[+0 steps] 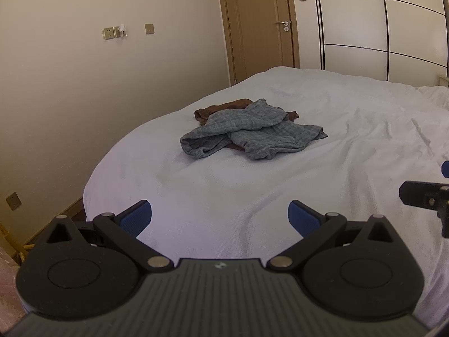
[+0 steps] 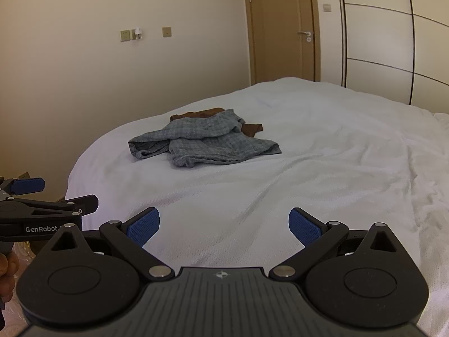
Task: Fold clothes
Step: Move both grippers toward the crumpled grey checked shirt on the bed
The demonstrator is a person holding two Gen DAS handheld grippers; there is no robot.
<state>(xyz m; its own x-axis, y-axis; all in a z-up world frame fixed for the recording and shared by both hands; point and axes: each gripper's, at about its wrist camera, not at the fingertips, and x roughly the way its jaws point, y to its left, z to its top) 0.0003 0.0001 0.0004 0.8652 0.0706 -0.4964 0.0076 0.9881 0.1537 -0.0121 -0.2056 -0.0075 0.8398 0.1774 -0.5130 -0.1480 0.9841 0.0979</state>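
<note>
A crumpled grey checked garment [image 1: 252, 130] [image 2: 204, 140] lies in a heap on the white bed [image 1: 280, 196] [image 2: 308, 182], on top of a brown garment [image 1: 216, 109] [image 2: 252, 129] that shows at its far edge. My left gripper [image 1: 220, 216] hovers open over the near part of the bed, well short of the heap, with nothing between its blue pads. My right gripper [image 2: 224, 223] is open too and empty, beside the left one at about the same distance. In the right wrist view the left gripper [image 2: 42, 196] shows at the left edge.
A beige wall [image 1: 70, 84] with sockets runs along the bed's left side, leaving a narrow strip of floor. A closed brown door [image 1: 258, 22] and white wardrobe panels [image 1: 378, 28] stand behind the bed. A hand [image 2: 7, 275] holds the left gripper's grip.
</note>
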